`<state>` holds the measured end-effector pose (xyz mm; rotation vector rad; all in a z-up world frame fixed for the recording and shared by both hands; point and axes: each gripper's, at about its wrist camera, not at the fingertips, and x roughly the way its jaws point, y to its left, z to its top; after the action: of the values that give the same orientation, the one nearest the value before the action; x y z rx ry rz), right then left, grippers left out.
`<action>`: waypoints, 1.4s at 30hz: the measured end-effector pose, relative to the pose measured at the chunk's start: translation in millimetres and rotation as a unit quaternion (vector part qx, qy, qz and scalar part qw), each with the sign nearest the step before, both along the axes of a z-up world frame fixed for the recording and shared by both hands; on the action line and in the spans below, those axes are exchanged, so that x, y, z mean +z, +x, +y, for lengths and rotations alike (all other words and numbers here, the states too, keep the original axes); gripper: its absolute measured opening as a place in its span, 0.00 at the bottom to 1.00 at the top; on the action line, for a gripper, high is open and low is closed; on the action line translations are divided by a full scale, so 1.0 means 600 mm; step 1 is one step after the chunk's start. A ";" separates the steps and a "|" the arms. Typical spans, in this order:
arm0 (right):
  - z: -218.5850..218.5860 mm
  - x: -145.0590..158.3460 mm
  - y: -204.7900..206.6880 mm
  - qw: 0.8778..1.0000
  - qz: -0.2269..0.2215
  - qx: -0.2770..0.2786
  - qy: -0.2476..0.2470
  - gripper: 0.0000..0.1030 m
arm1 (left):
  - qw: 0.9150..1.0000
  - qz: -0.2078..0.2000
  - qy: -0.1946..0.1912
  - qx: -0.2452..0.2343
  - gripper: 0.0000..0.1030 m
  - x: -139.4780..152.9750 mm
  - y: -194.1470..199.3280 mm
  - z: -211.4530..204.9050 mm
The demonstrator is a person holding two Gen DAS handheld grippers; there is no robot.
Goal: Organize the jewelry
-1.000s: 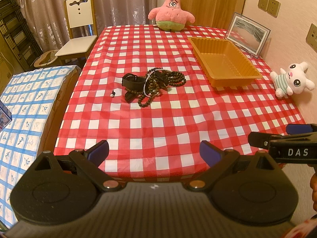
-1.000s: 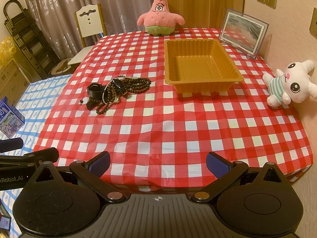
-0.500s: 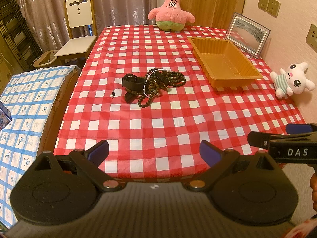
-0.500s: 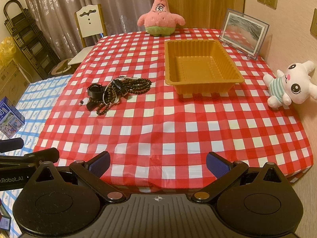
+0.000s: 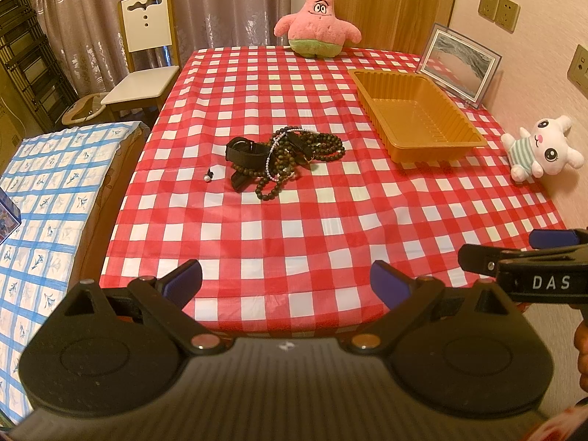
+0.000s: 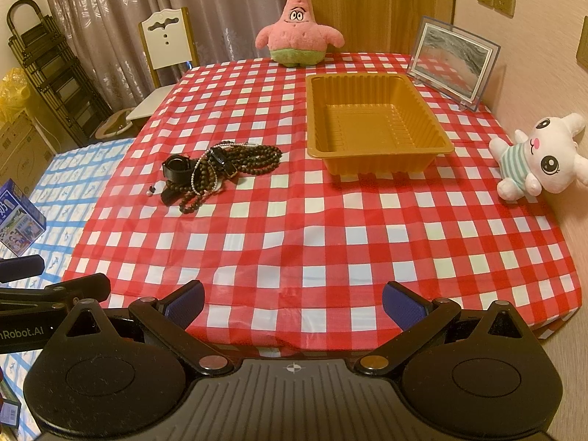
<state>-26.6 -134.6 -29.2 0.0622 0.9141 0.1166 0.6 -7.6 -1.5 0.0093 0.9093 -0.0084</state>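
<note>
A tangled pile of dark bead necklaces (image 5: 294, 158) (image 6: 224, 167) with a black band (image 5: 244, 152) lies on the red checked table (image 5: 294, 239). A small pearl stud (image 5: 208, 177) (image 6: 149, 192) lies just left of the pile. An empty orange tray (image 5: 422, 117) (image 6: 371, 125) stands to the right of the pile. My left gripper (image 5: 286, 281) is open and empty at the table's near edge. My right gripper (image 6: 292, 303) is open and empty, also at the near edge, to the right of the left one.
A pink starfish plush (image 5: 318, 25) sits at the table's far edge. A framed picture (image 5: 459, 64) leans on the right wall behind the tray. A white bunny plush (image 5: 540, 149) lies at the right edge. A white chair (image 5: 143, 62) and a blue checked bed (image 5: 47, 191) are on the left.
</note>
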 end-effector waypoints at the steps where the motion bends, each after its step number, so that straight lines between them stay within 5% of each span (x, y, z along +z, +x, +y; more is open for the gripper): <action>1: 0.000 0.000 0.000 1.000 0.000 0.000 0.000 1.00 | 1.000 0.000 0.000 0.000 0.95 0.000 0.000 0.001; 19: -0.021 -0.006 -0.003 1.000 -0.009 0.000 0.018 1.00 | 1.000 -0.003 0.002 0.002 0.95 0.001 -0.002 0.003; 33: -0.167 -0.030 0.061 0.988 -0.118 -0.013 0.102 1.00 | 0.999 -0.036 0.010 0.032 0.95 -0.044 0.079 -0.004; 42: -0.279 -0.091 0.124 0.978 -0.176 -0.061 0.095 1.00 | 0.997 -0.060 0.024 0.049 0.92 -0.084 0.151 -0.025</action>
<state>47.7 -301.7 -83.6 0.2662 0.5418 0.0962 91.1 -22.3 -51.9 0.0103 0.7887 0.1038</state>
